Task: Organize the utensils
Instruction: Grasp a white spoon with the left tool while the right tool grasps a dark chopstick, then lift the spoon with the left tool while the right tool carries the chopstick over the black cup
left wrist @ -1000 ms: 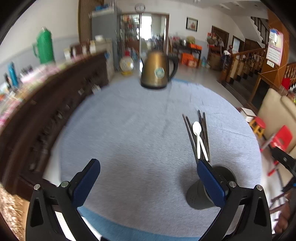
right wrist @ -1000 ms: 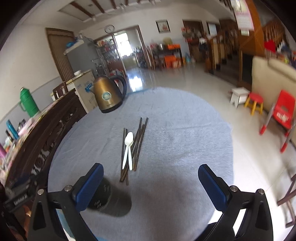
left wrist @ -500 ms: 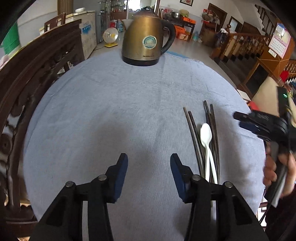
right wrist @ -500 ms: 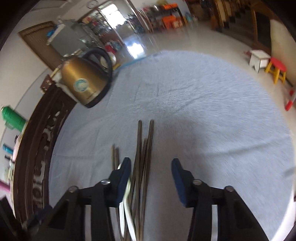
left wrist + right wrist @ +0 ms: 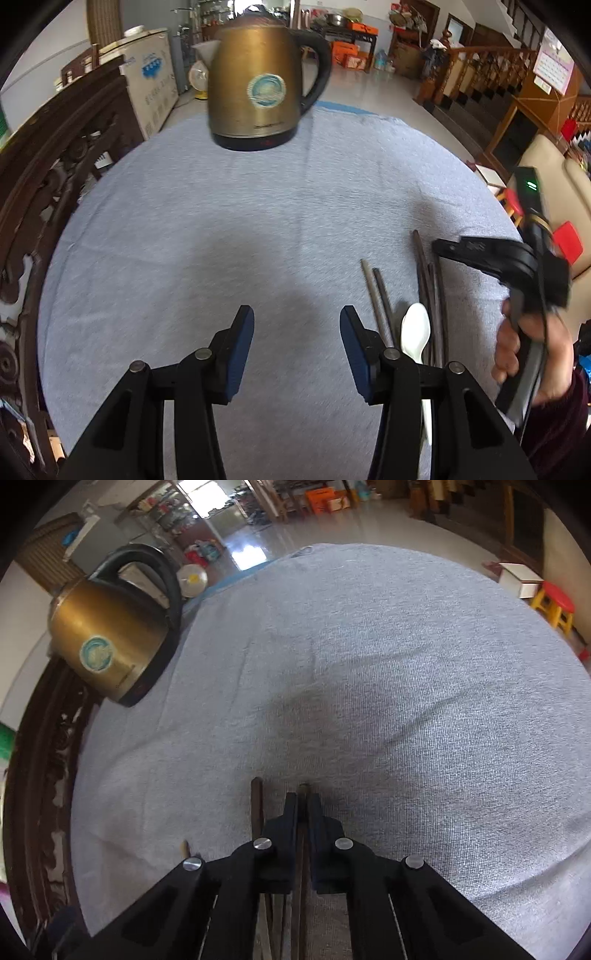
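Several dark chopsticks (image 5: 378, 295) and a white spoon (image 5: 415, 330) lie side by side on the grey cloth, right of my left gripper (image 5: 297, 321). That gripper hovers half open over bare cloth with nothing between its blue pads. A hand (image 5: 524, 343) holds my right gripper (image 5: 439, 245) down at the far ends of the chopsticks. In the right wrist view my right gripper (image 5: 303, 805) has its jaws closing tight onto one chopstick (image 5: 303, 788), whose tip pokes out past the pads. Another chopstick (image 5: 256, 805) lies just to its left.
A brass-coloured kettle (image 5: 258, 85) stands at the far edge of the round clothed table (image 5: 221, 221), also at the left in the right wrist view as the kettle (image 5: 107, 642). Dark carved wooden furniture (image 5: 37, 166) runs along the table's left side.
Both grippers came forward and down toward the table. The left narrowed from wide open to half open. The right closed from wide open onto a chopstick. The dark cup left view.
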